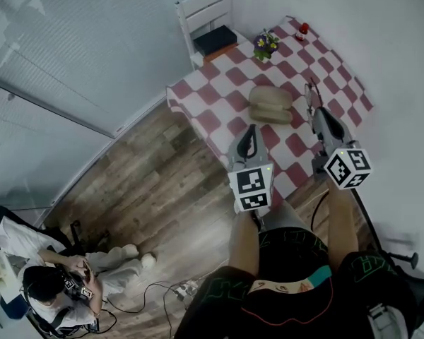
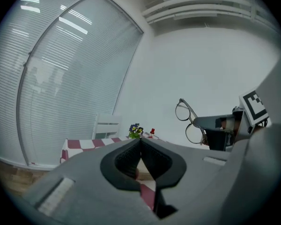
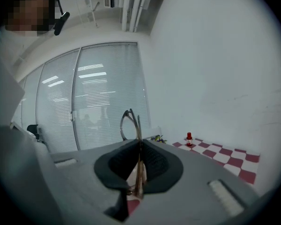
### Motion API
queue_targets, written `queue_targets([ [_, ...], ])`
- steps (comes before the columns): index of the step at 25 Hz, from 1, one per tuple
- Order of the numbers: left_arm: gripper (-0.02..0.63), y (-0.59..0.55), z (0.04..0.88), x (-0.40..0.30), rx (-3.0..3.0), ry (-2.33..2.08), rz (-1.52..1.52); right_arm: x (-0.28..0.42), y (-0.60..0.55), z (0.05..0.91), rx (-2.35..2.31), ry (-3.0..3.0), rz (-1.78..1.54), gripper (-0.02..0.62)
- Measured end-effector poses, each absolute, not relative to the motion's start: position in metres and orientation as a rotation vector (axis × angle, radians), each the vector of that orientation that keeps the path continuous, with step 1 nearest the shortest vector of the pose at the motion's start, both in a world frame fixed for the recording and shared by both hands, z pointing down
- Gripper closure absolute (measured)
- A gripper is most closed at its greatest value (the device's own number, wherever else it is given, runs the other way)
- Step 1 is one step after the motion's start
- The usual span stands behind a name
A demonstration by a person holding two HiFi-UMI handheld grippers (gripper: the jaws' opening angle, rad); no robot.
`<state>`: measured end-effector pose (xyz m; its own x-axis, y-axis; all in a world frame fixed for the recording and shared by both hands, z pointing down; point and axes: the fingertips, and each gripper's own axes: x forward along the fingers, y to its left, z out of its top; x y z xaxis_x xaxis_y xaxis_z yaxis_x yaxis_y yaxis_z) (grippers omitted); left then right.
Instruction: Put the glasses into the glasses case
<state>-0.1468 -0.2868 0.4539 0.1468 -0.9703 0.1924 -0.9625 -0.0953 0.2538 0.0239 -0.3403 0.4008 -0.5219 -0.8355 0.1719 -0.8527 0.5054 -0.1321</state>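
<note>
A beige glasses case (image 1: 271, 104) lies on the red-and-white checked table (image 1: 219, 94), and it looks open. My right gripper (image 1: 314, 109) hovers just right of the case, shut on thin-rimmed glasses (image 1: 311, 92). The right gripper view shows the glasses (image 3: 130, 124) standing up between the closed jaws of my right gripper (image 3: 140, 143). My left gripper (image 1: 251, 128) is held near the table's front edge, below the case, shut and empty. From the left gripper (image 2: 140, 142), the glasses (image 2: 189, 121) show up in the air to the right.
A small flower pot (image 1: 266, 44) and a red bottle (image 1: 302, 29) stand at the table's far end. A white chair (image 1: 208, 20) with a dark cushion is behind it. A person (image 1: 63, 281) sits on the wooden floor at lower left, near cables (image 1: 177, 288).
</note>
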Motion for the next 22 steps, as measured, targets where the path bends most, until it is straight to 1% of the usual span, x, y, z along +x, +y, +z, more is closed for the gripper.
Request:
queue_targets([
  [5,0.596,-0.303,0.446,-0.150,2.160,-1.836,0.008,0.026,-0.355,0.372,1.524,-2.680,0.222,0.574],
  [9,0.595,-0.315,0.441,-0.158,2.158,-1.854,-0.018,0.018,-0.363,0.364,1.495,-2.694,0.171,0.574],
  [16,0.595,-0.338,0.436,-0.145,2.194,-1.834,-0.018,0.018,-0.384,0.374,1.447,-2.662,0.109,0.574],
  [22,0.596,-0.352,0.466,-0.149,2.105,-1.816,0.030,0.001,-0.402,0.394,1.355,-2.648,0.106,0.574],
])
